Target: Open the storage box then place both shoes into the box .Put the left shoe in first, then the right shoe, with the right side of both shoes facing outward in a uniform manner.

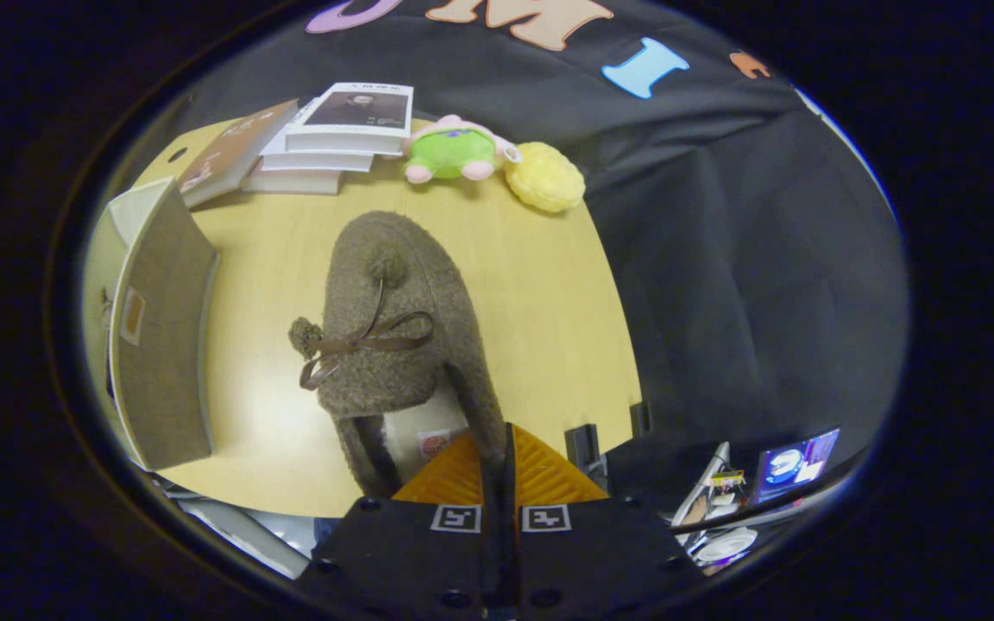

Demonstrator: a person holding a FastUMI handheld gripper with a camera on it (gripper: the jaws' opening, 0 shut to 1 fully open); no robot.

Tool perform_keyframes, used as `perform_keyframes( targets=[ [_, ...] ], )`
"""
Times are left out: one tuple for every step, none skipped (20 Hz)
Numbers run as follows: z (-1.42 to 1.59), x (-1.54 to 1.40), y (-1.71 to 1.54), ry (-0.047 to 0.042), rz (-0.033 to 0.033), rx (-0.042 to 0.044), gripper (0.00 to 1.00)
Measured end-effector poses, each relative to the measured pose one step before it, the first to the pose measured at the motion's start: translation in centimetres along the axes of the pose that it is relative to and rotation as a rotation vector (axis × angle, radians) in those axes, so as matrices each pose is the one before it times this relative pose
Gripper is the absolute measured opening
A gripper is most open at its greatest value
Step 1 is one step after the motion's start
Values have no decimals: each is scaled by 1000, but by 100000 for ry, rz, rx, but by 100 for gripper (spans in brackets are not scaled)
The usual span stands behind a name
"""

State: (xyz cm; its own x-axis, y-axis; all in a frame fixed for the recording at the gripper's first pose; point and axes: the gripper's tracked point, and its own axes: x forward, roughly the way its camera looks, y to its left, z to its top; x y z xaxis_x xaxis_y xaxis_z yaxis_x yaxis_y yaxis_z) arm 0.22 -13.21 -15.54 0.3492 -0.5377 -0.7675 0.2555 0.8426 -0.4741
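Gripper: your gripper (501, 470) has its fingers pressed together on the rim of the slipper's (398, 336) heel opening, one finger inside the shoe and one outside, so you are holding it by that edge.
Why that hold: pinching the rim lets the shoe hang lengthwise from the fingers, which looks meant to let you steer it into the box side-on.
Slipper: it stretches straight ahead from the fingertips, toe pointing away toward the books (324, 142), bow and pompoms on top, and appears lifted over the table (540, 328).
Box: the storage box (160, 328) stands to the left of the shoe, well apart from it, with its flap swung up, so it reads as already opened.
Which shoe: you cannot tell left from right here.
Other things: a green plush toy (454, 153) and a yellow one (546, 178) sit beyond the toe.
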Motion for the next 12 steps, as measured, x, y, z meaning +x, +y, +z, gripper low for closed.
perform_keyframes(
  targets=[
    [310,-1502,514,-290,-1001,236,4],
    [357,-1552,614,-534,-682,-344,3],
    [551,-1596,746,-941,-581,-804,3],
    [603,-1542,954,-1052,-89,-876,3],
    [665,-1545,1113,-1019,421,-830,3],
    [669,-1451,1238,-1206,969,15,3],
    [799,-1341,1417,-1067,1515,653,3],
    [696,-1219,1597,-850,2217,1009,3],
    [675,-1103,1658,-951,2361,1054,3],
    [654,-1022,1515,-945,2287,1474,3],
    [644,-819,1611,-696,2064,1548,3],
    [375,-697,1427,-275,1996,1987,3]
  ],
)
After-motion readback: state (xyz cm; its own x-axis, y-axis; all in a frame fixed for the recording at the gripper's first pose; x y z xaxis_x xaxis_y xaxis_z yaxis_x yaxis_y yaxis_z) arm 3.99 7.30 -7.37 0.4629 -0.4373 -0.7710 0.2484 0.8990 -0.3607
